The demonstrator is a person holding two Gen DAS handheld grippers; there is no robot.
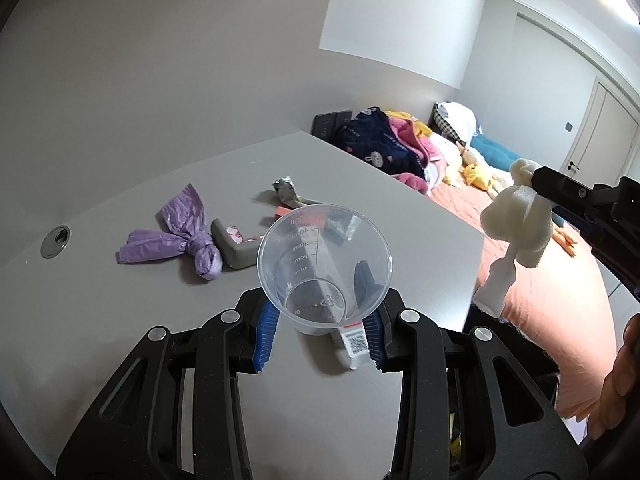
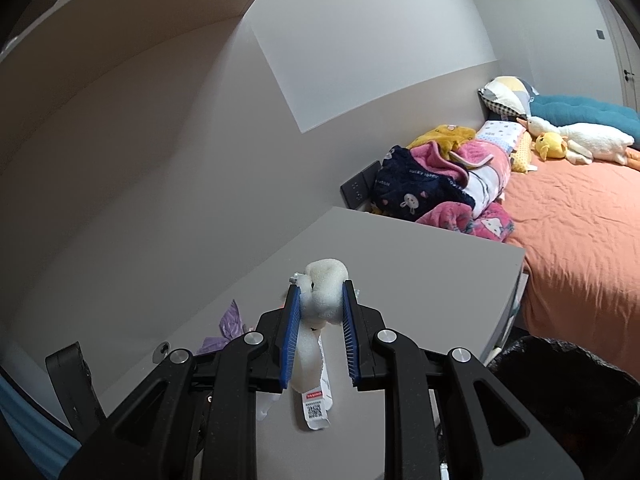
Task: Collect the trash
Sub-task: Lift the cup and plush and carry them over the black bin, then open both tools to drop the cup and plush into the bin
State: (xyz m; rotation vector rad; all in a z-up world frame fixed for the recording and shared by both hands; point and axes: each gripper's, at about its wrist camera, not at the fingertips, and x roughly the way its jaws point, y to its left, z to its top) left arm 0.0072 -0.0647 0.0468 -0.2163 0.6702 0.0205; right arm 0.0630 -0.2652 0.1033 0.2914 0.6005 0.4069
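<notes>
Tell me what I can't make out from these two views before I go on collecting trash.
- Items behind the clear cup held by the left gripper: left wrist view, blurred through its wall.
- Dark bin beside the table: right wrist view, cut off by the frame edge, contents too dark.
- Label on the white foam wrap in the right gripper: too small to read.

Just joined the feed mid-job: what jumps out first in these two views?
The left gripper holds a clear plastic measuring cup above the grey desk. The right gripper clamps a crumpled white foam wrapper. A knotted purple plastic bag lies further back on the desk.
</notes>
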